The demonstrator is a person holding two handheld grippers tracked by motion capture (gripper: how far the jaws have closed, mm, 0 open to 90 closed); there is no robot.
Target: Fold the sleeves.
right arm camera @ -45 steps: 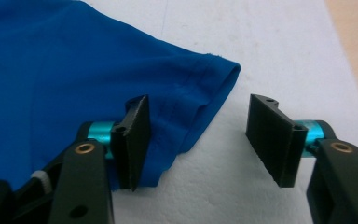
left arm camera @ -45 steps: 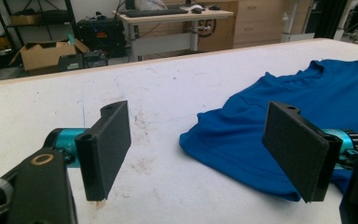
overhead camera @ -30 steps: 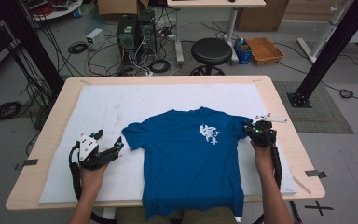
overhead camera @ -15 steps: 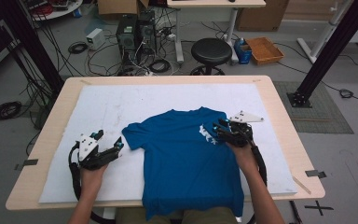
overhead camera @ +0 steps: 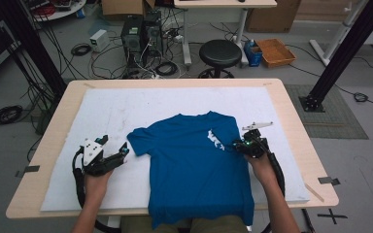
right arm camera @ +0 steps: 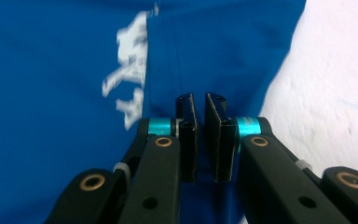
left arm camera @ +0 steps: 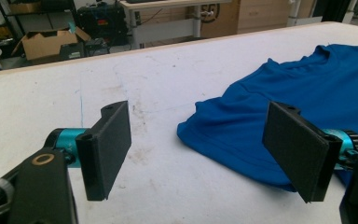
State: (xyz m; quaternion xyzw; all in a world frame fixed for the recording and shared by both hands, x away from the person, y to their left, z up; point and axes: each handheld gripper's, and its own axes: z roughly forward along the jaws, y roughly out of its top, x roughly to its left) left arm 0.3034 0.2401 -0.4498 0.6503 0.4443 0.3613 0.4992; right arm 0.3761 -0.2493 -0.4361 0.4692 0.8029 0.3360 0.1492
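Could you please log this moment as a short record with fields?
work: folding a blue T-shirt
surface: white mat on wooden table
left gripper: open, beside the left sleeve
right gripper: jaws just been closing, nearly together over the shirt's right side, by the white print; grip on fabric unclear

Black stool (overhead camera: 219,52) beyond wooden table (overhead camera: 291,111)

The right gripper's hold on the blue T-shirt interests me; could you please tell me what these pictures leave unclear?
- Right gripper view: the right gripper has its jaws nearly closed, having just narrowed; its own pads hide whether cloth of the blue T-shirt is pinched.
- Same view: the white print is motion-blurred, unreadable.
- High view: the hem hangs past the table edge.
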